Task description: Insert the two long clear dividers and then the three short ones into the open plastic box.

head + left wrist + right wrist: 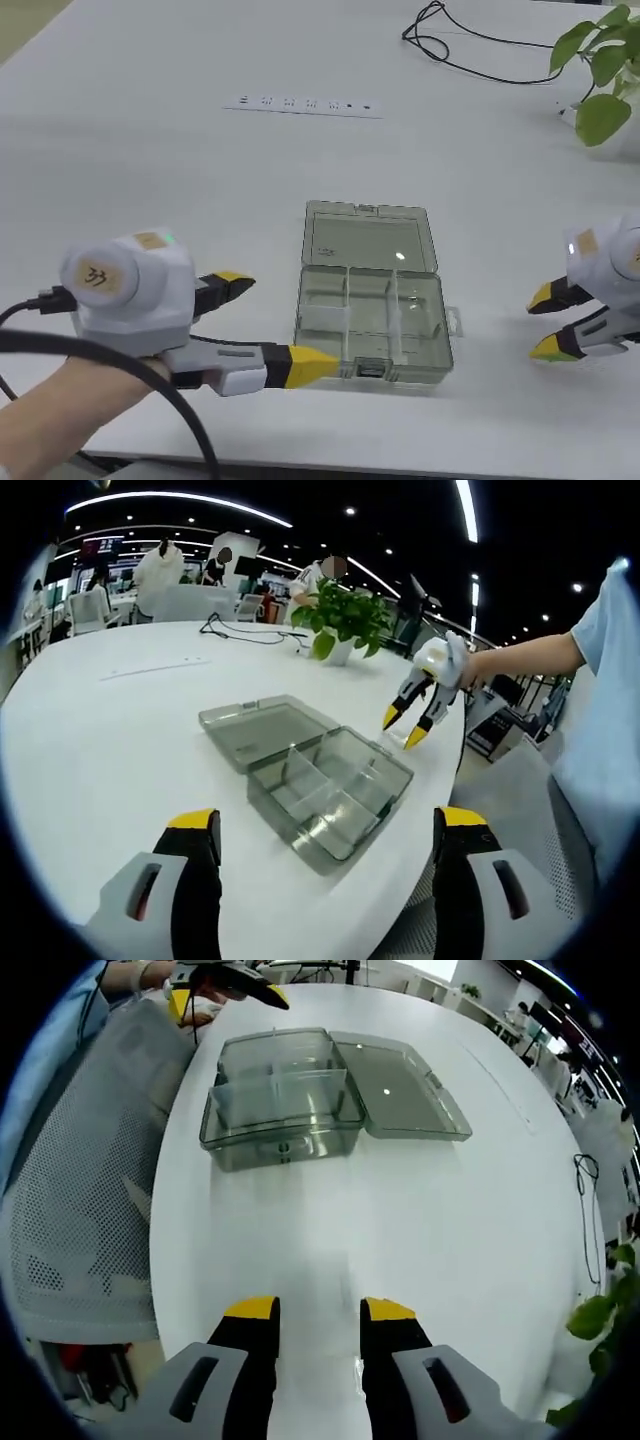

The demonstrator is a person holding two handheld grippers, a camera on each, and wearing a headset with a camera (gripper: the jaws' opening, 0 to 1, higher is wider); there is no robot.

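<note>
- The plastic box sits on the white table, just off centre toward 5 o'clock in the head view. Its lid lies flat open toward 12 o'clock.
- Clear dividers stand inside the box. Two long ones run from 12 to 6 o'clock, with short pieces crossing between them. I cannot count the short ones through the glare.
- The left gripper is at 8 o'clock, its tongs spread wide and empty. One tip is just beside the box's near-left corner; I cannot tell whether it touches.
- The right gripper hangs at 3 o'clock, well apart from the box, with its tongs parted by a narrower gap and holding nothing.
- My judgement is that the inserting is at or near its end and the step in hand is checking the fit.
- The next move calls for a look down over the compartments. Any divider riding high then needs a gentle press on its top edge, while the other gripper braces a wall so the light box does not slide.
</note>
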